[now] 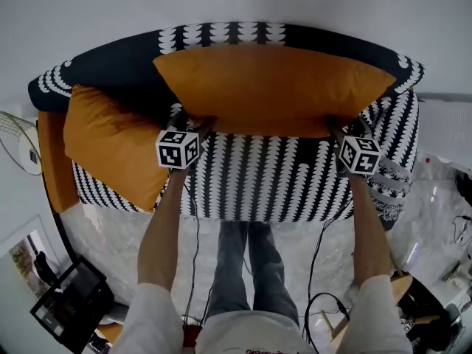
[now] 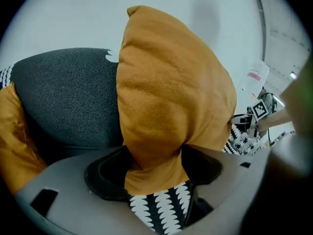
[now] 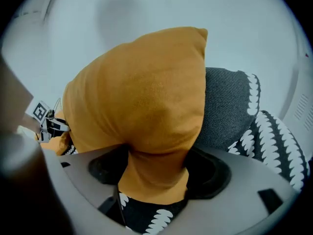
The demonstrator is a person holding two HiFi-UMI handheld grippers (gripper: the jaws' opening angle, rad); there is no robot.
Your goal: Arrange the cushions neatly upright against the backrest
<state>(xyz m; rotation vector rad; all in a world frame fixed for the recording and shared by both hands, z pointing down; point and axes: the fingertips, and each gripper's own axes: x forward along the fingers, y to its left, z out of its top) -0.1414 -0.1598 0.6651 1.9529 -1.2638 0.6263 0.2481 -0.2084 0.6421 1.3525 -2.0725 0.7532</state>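
Bunched between the jaws of my left gripper point(image 2: 154, 168) is one lower corner of the big orange cushion point(image 2: 171, 92). The jaws stand fairly wide, yet both sides still touch the pinched fabric. My right gripper point(image 3: 154, 173) has the other lower corner the same way. The cushion rises straight ahead of both pairs of jaws, and its long axis runs left to right along the dark backrest point(image 1: 118, 68). Its lower edge is down at the patterned seat point(image 1: 265, 175), and it looks upright, though I cannot tell how firmly its back leans. I judge that letting go calls for drawing both hands straight back toward me, evenly, so neither corner drags. A second orange cushion point(image 1: 110, 142) slumps tilted at the sofa's left end, nearer my left hand.
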